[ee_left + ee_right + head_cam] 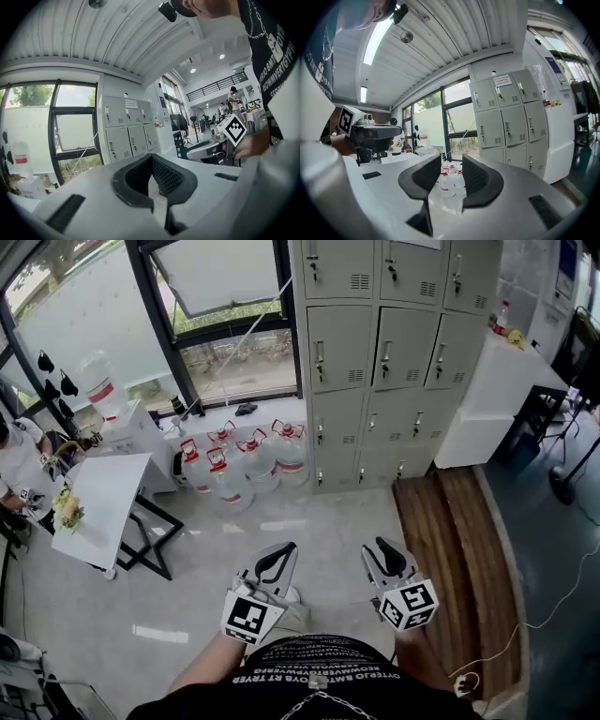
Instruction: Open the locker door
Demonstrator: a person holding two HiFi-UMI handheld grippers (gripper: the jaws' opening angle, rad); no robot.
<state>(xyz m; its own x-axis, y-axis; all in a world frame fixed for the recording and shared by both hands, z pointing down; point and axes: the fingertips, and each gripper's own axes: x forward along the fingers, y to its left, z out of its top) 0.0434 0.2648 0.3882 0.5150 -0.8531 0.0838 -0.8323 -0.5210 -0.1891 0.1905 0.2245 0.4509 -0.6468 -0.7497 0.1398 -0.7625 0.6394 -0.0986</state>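
The bank of grey lockers (394,352) stands at about 1 o'clock in my head view, against the wall beside the window and well apart from both grippers, so nothing is in reach yet. A raised wooden step (450,549) runs from its foot toward 4 o'clock, and a cluster of water jugs (246,460) sits at 11 o'clock just beside its lower left corner. All the doors look shut. I judge each door (339,351) to be thin sheet metal: light, stiff and free-swinging once the latch gives, with nothing fragile about it. The place to take hold is the small upright handle (320,354) near the door's left edge, so I expect the hinge on the right and a swing toward 3 o'clock. That handle looks like smooth metal, narrow and probably slippery, so I would pinch it squarely and pull straight out. The right gripper (451,161) has its fingers spread with nothing between them, which makes it the natural one to use. The left gripper (152,159) has its fingers closed tip to tip on nothing.
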